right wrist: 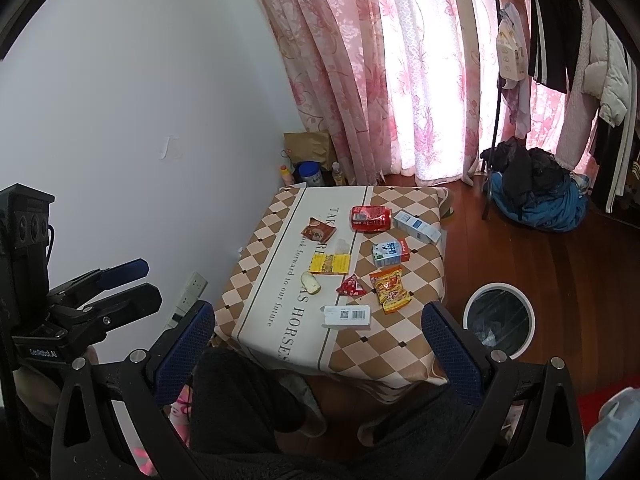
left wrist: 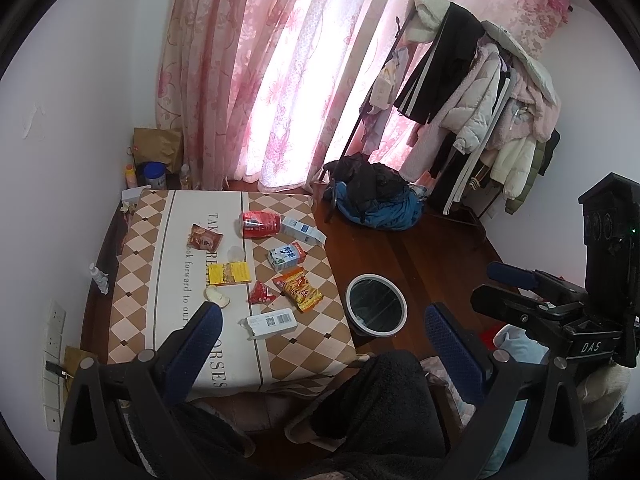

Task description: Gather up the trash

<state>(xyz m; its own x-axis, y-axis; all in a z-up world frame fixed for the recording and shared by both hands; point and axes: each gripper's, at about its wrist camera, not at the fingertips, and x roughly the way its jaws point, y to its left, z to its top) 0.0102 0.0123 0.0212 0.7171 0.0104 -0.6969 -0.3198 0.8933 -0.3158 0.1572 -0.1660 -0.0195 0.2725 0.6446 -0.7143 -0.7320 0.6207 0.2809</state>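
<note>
**A:** Left wrist view, nearest first: your left gripper (left wrist: 322, 322) is spread wide and holds nothing, hanging above the near edge of the low table (left wrist: 304, 354). What lies just beyond it?

**B:** A white barcoded box (left wrist: 272, 322), then a small red wrapper (left wrist: 260, 293) and an orange snack bag (left wrist: 298, 290). A pale crumpled scrap (left wrist: 217, 295) sits left of them, beside a yellow packet (left wrist: 231, 273).

**A:** Right wrist view: your right gripper (right wrist: 318, 328) is likewise wide apart and empty. Where is the bin?

**B:** The round white-rimmed trash bin (right wrist: 499, 320), lined with a dark bag, stands on the wooden floor just right of the table.

**A:** And the farther trash?

**B:** A milk carton (right wrist: 390, 254) mid-table, a brown snack packet (right wrist: 318, 232) to its left, then a red can (right wrist: 371, 218) on its side with a white-and-blue carton (right wrist: 416, 227) just beside it. Pink curtains (right wrist: 400, 72) hang behind.
</note>
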